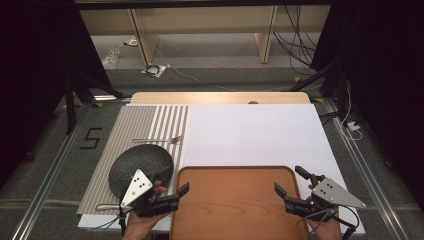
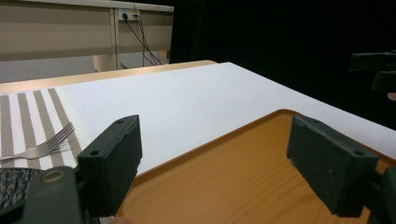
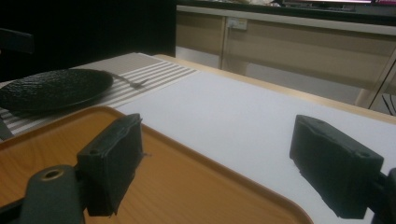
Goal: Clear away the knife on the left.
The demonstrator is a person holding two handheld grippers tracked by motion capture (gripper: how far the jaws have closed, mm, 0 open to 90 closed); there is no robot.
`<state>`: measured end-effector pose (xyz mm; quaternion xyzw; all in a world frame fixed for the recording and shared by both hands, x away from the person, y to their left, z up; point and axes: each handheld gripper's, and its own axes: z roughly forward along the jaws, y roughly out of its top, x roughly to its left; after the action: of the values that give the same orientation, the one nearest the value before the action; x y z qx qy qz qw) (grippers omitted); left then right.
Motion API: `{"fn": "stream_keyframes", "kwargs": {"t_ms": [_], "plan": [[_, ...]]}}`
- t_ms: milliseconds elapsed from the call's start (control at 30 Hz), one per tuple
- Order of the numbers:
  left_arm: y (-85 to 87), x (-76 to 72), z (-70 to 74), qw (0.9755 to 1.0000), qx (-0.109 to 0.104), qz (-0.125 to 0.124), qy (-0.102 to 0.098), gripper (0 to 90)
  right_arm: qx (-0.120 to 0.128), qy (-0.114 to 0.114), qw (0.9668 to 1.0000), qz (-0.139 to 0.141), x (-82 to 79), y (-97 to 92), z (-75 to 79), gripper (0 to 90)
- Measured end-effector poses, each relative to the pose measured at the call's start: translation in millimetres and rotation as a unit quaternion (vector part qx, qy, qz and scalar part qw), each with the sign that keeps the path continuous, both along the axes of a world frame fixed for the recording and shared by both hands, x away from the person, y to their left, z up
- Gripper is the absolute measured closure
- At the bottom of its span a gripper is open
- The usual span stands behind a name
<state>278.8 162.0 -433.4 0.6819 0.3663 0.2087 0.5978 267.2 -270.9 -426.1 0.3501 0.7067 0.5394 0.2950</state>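
Left gripper (image 1: 177, 186) and right gripper (image 1: 290, 181): jaws wide, empty, over opposite edges of one wooden tray (image 1: 235, 205). Left of tray: one black plate (image 1: 145, 162), one fork (image 1: 157, 140).

mark: 5 | on: floor (image 1: 60, 150), left of table (image 1: 220, 97) | made of: black tape

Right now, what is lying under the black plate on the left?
The black plate rests on the striped placemat, beside the wooden tray. A fork lies just behind it. The mat's stretch beneath the plate is covered, so anything there stays hidden.
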Motion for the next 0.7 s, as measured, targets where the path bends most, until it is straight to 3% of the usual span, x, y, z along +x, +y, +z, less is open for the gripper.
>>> {"fn": "stream_keyframes", "kwargs": {"t_ms": [500, 700], "plan": [[1.8, -0.1, 1.3, 1.0, 0.003, 0.0, 0.002, 18.2, -0.004, 0.0, 1.0, -0.001, 0.2, -0.4, -0.2, 18.2], [4.2, -1.3, 4.0, 0.9999, 0.017, -0.002, 0.002, 18.2, -0.003, -0.001, 1.0, -0.002, -0.2, 0.0, 0.4, 18.3]]}}
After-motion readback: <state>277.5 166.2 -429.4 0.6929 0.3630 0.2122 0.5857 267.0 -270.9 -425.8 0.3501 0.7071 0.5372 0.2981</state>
